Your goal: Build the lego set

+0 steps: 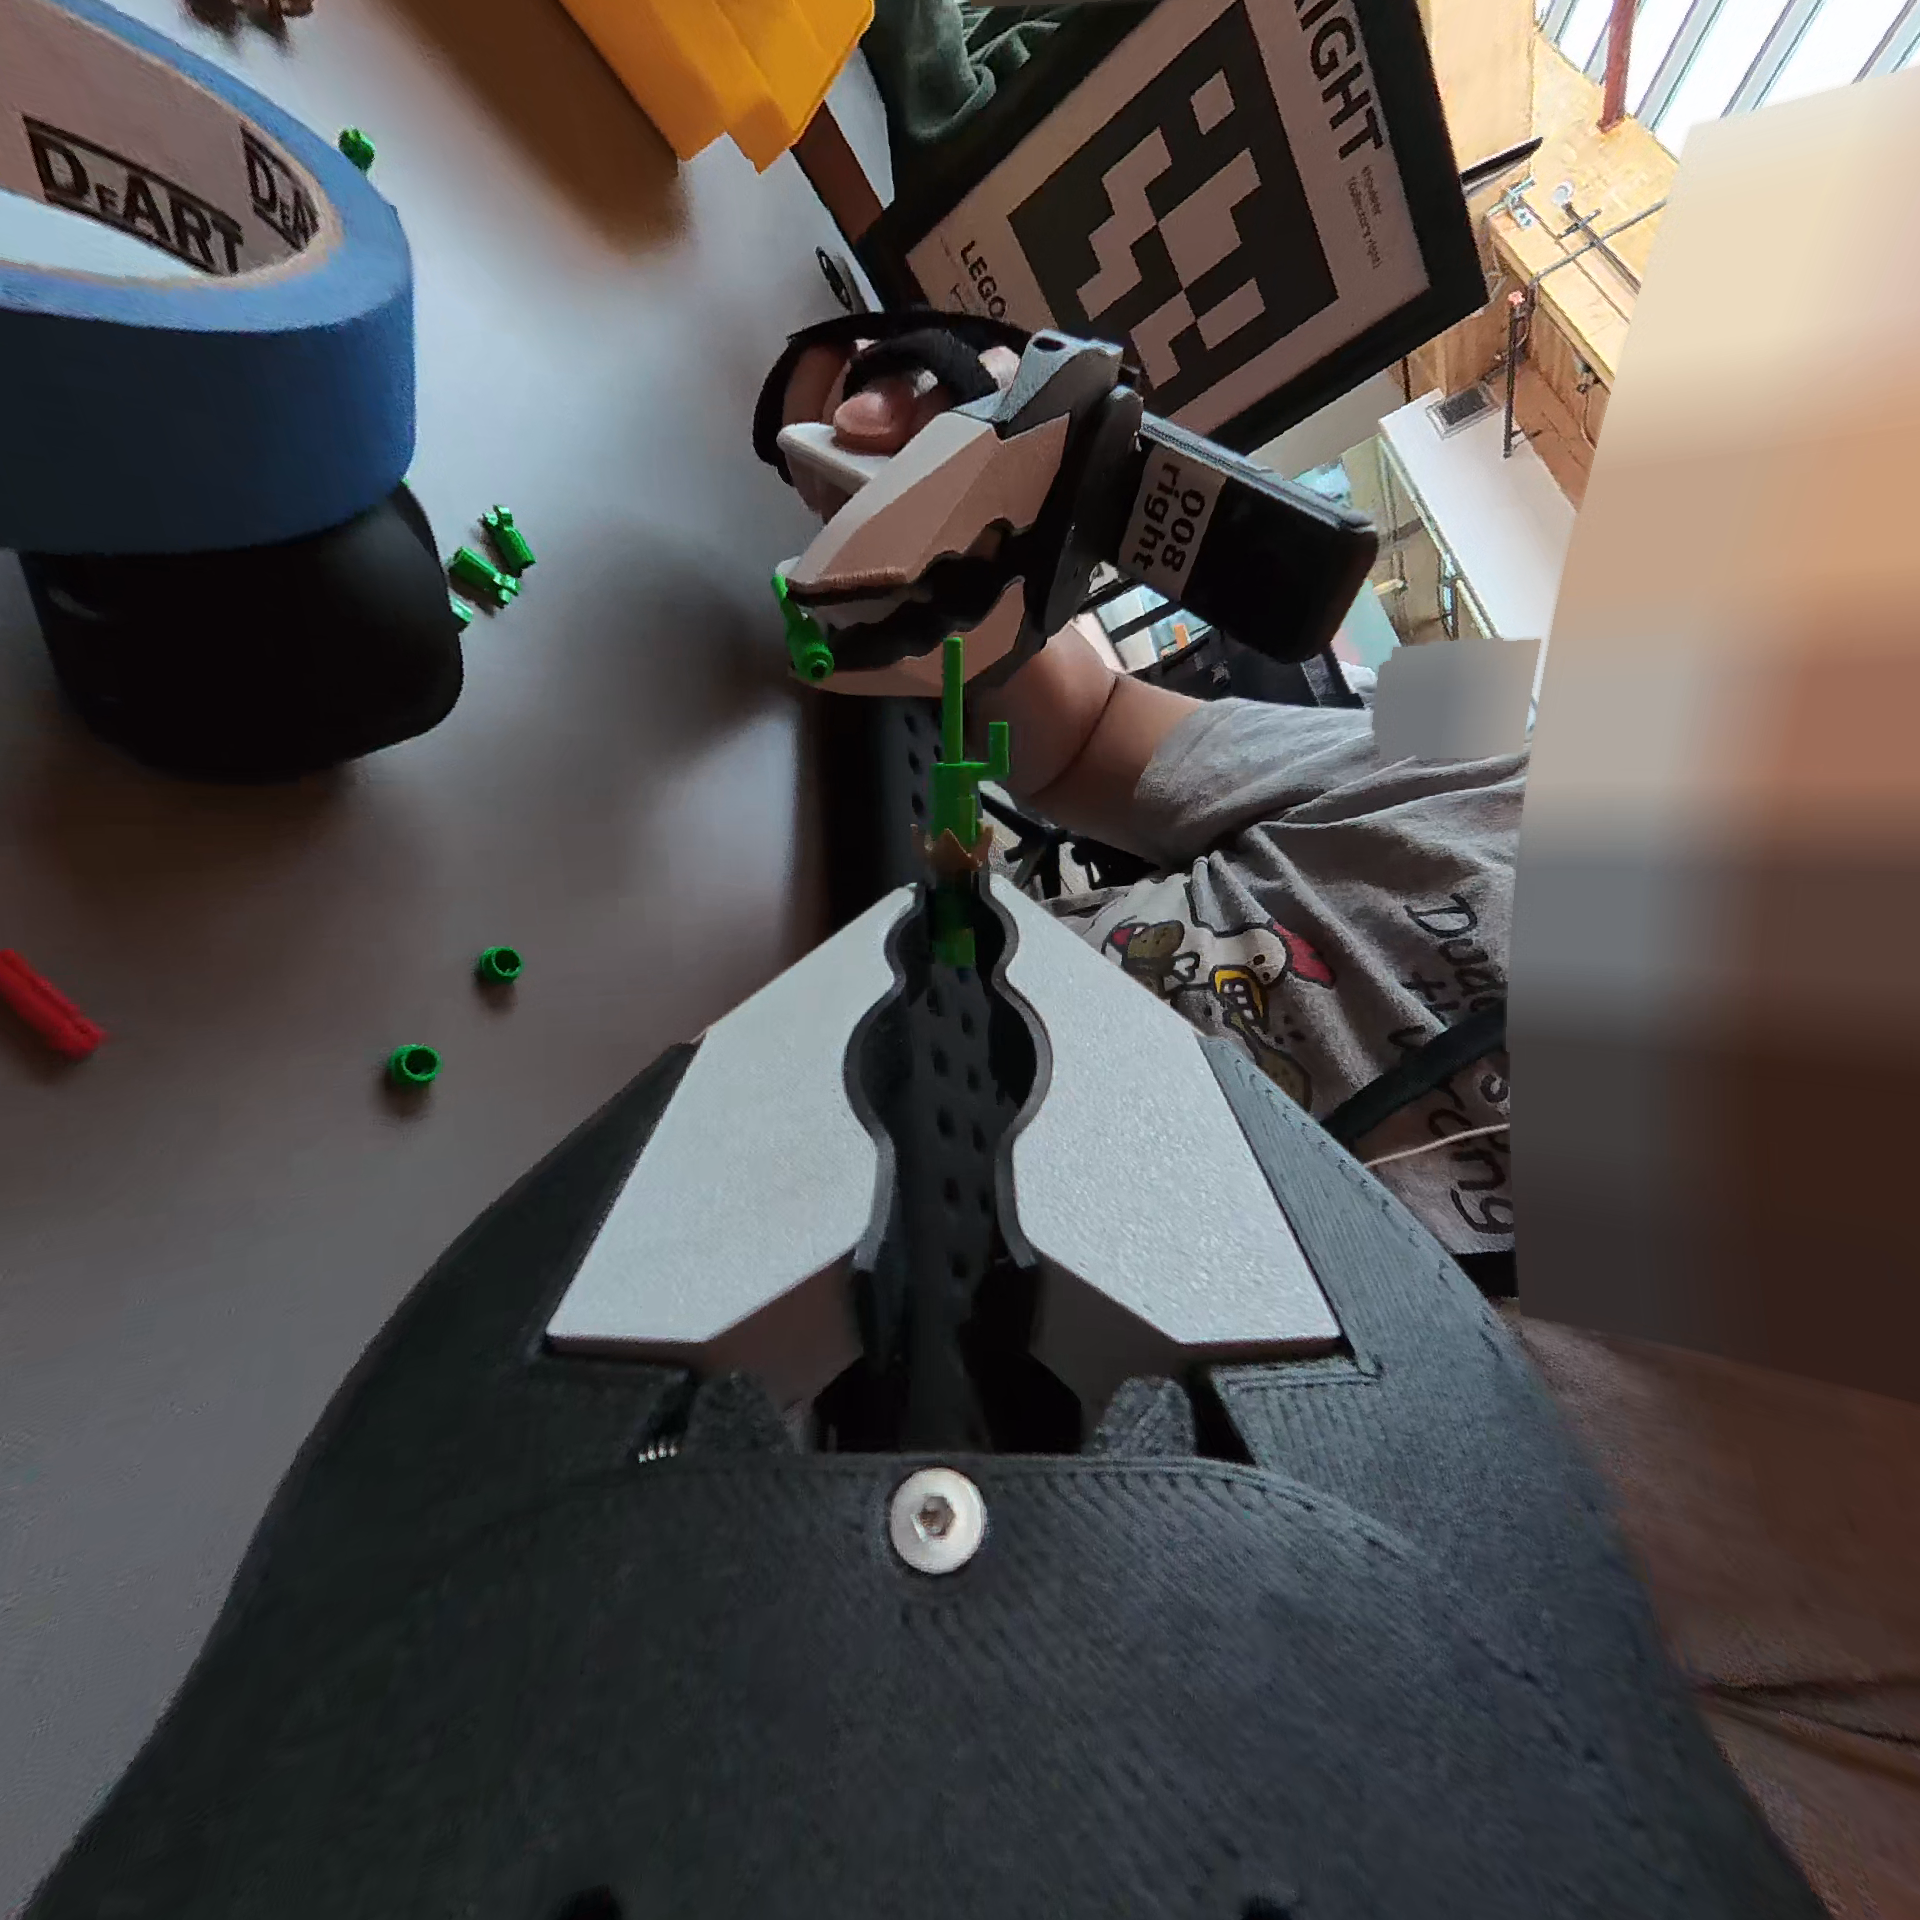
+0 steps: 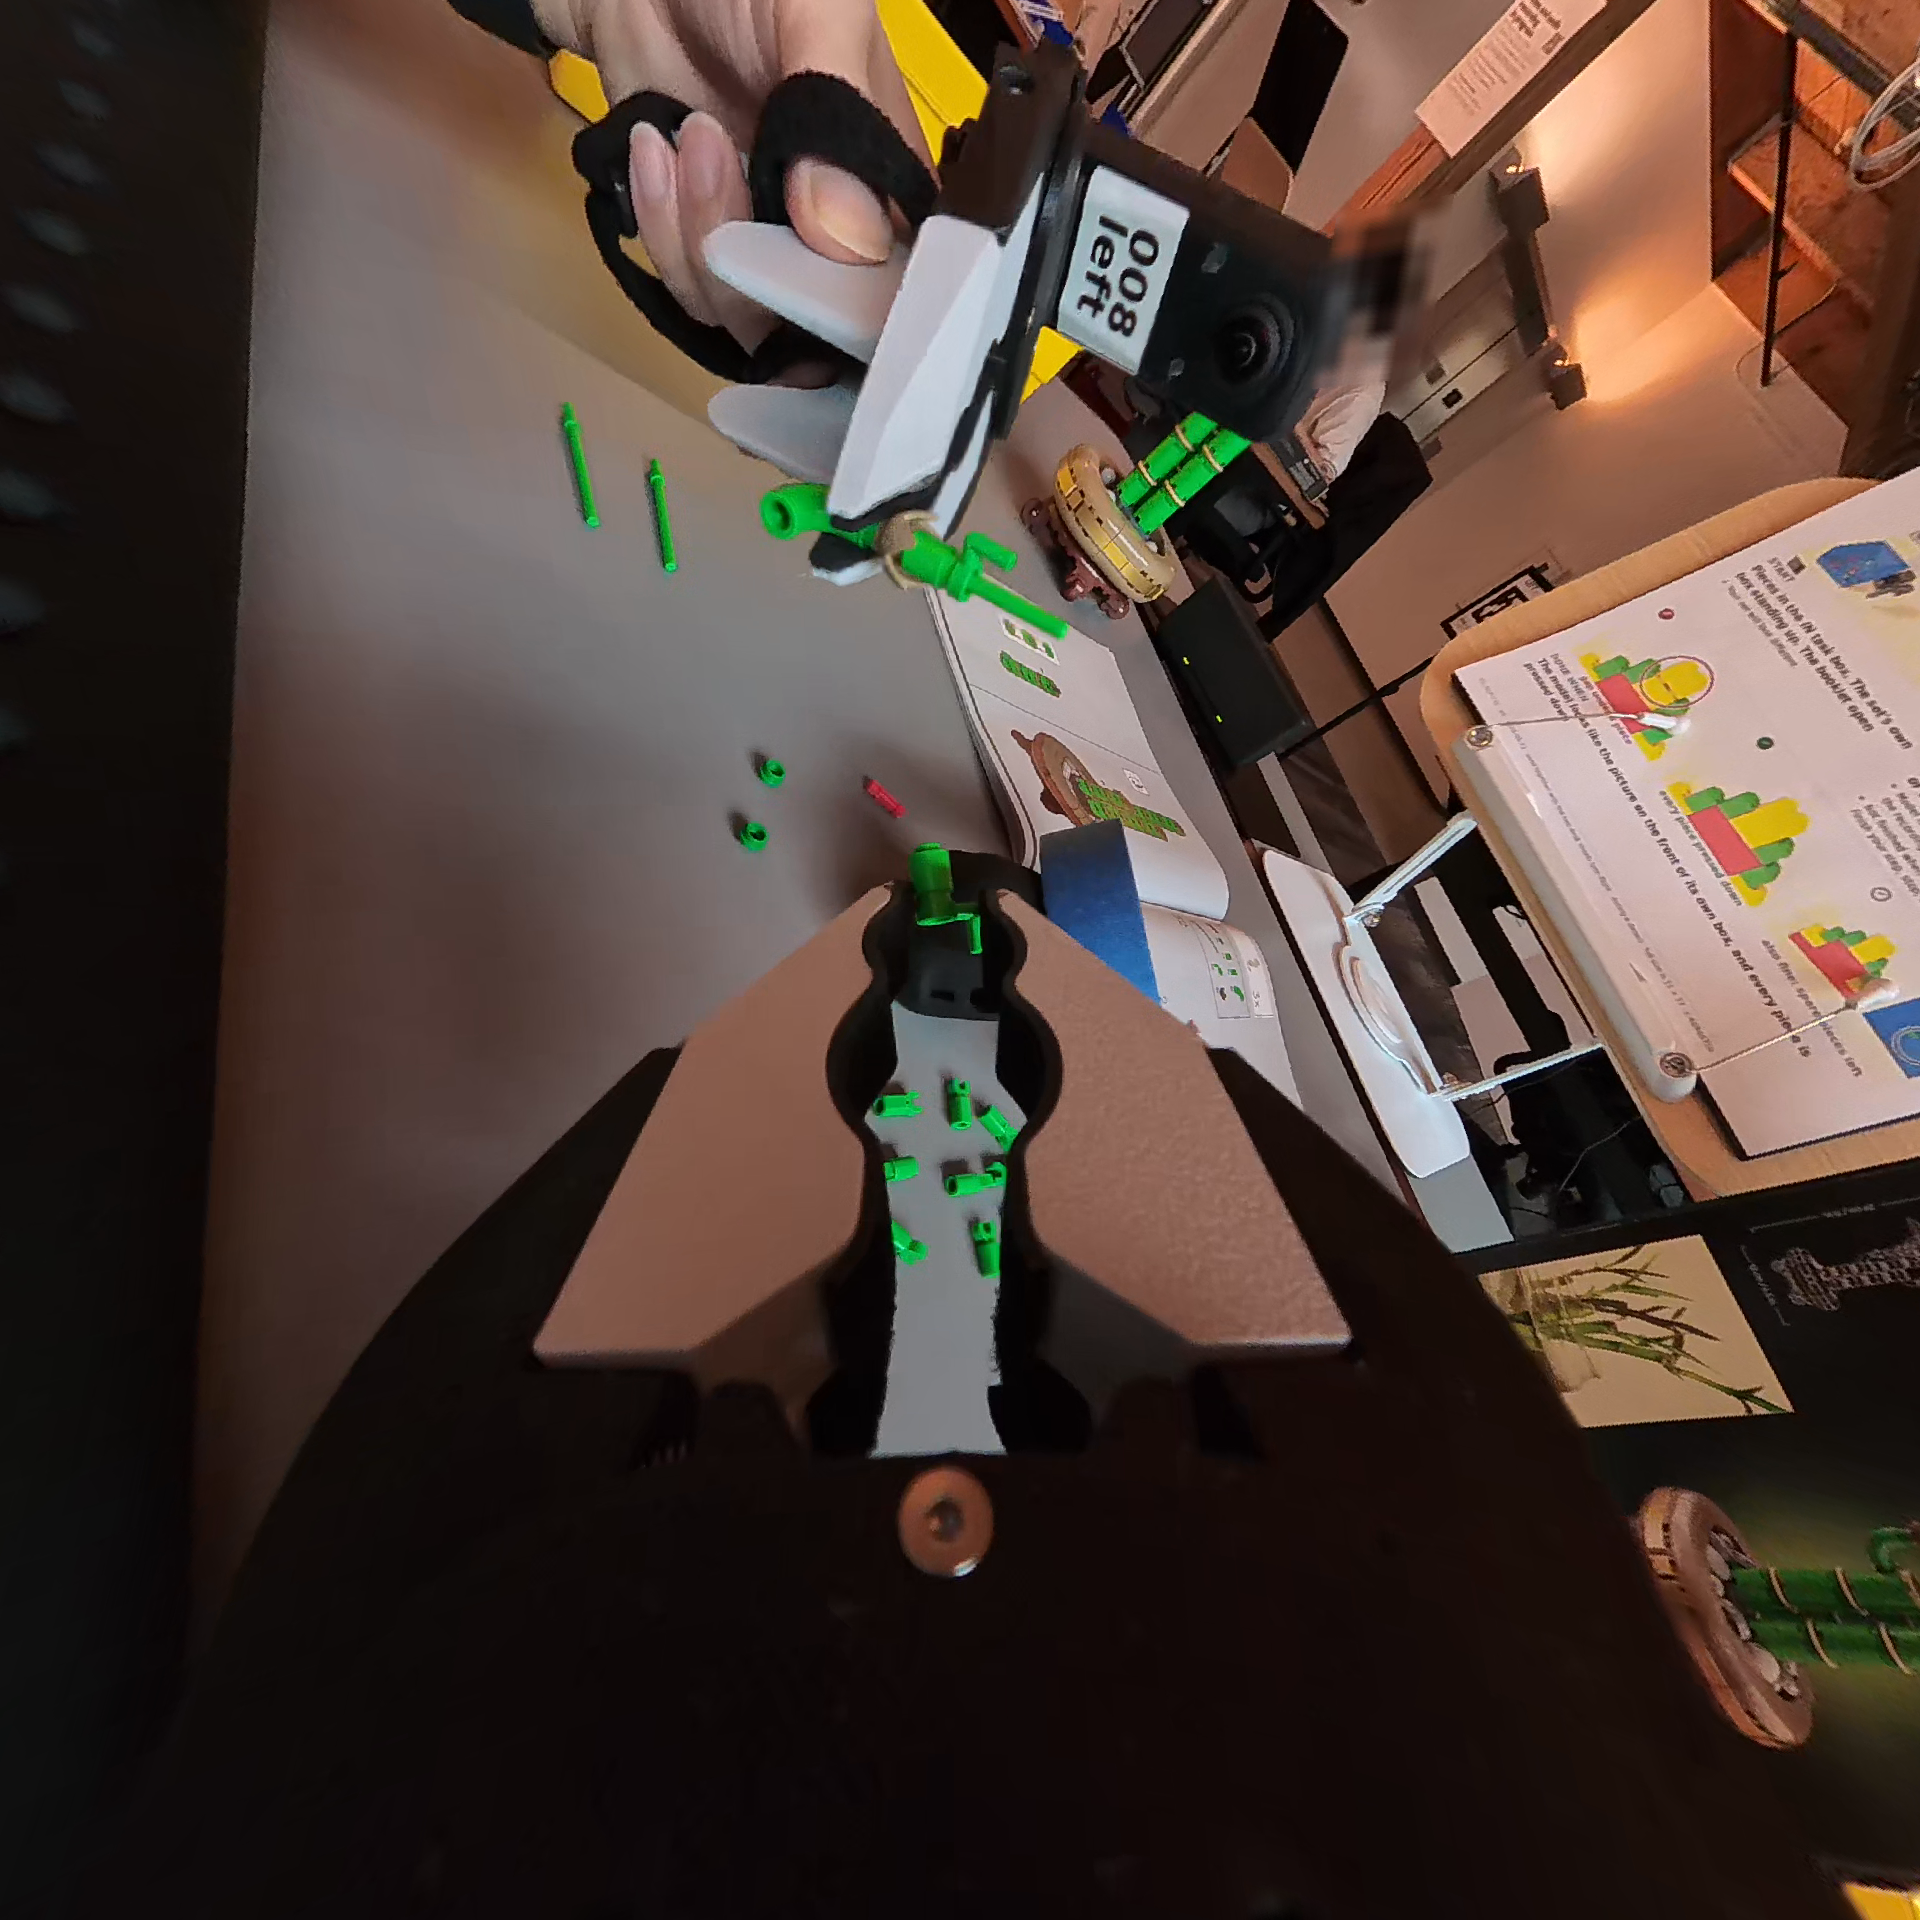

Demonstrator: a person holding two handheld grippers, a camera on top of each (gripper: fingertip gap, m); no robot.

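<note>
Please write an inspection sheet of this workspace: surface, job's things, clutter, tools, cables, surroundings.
Surface: grey table, mostly bare.
Job's things: green stem assembly with a tan ring, held in the air; small green connector piece; loose green pieces; two green rods; one red piece; open instruction booklet; partly built round base with green stalks.
Clutter: blue tape roll; yellow bin.
Tools: left tool shut on the stem assembly; right tool shut on the connector piece.
Cables: a dark cable by a black box beyond the table edge.
Surroundings: instruction sheet on a stand; the set's box.
</note>
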